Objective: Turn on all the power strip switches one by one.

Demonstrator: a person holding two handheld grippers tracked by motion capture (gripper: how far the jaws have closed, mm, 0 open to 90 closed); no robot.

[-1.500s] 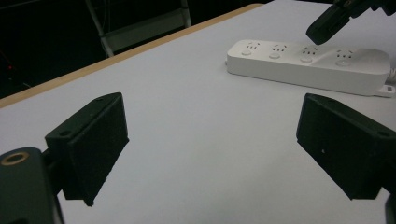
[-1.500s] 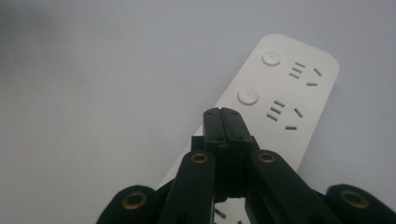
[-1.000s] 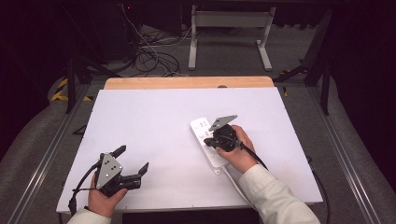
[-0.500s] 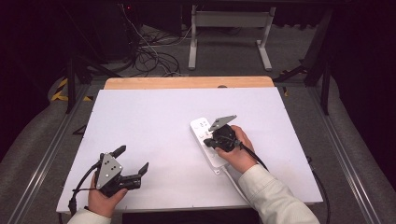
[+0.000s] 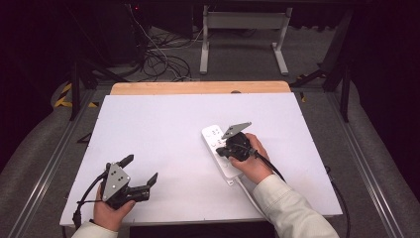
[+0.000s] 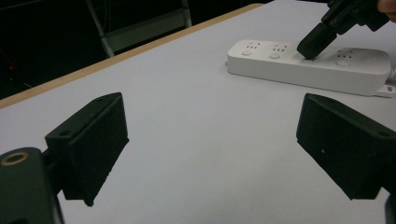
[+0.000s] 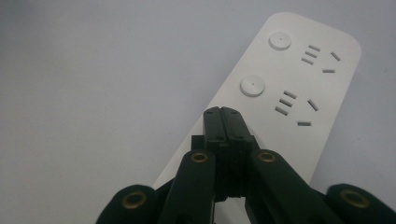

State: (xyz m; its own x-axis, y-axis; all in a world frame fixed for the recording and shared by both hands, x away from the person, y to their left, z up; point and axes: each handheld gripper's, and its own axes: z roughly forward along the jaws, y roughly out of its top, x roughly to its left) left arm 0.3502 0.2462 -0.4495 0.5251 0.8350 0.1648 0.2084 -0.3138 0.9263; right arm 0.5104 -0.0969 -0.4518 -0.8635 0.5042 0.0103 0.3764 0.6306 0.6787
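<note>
Your right gripper (image 7: 223,112), jaws together, presses its tip on the rigid, light white power strip (image 5: 220,151) lying right of the table's (image 5: 163,124) centre, so steady its long sides with your idle, wide-apart left gripper (image 5: 141,171) if it skids.

I see a white power strip (image 5: 219,151) with round white buttons and dark slot patterns, on my white table (image 5: 163,124) with a tan wood edge. My 2 grippers, left gripper (image 5: 141,171) and right gripper (image 5: 223,150), are black, each with a grey plate. Pale beige sleeve (image 5: 289,208).
</note>
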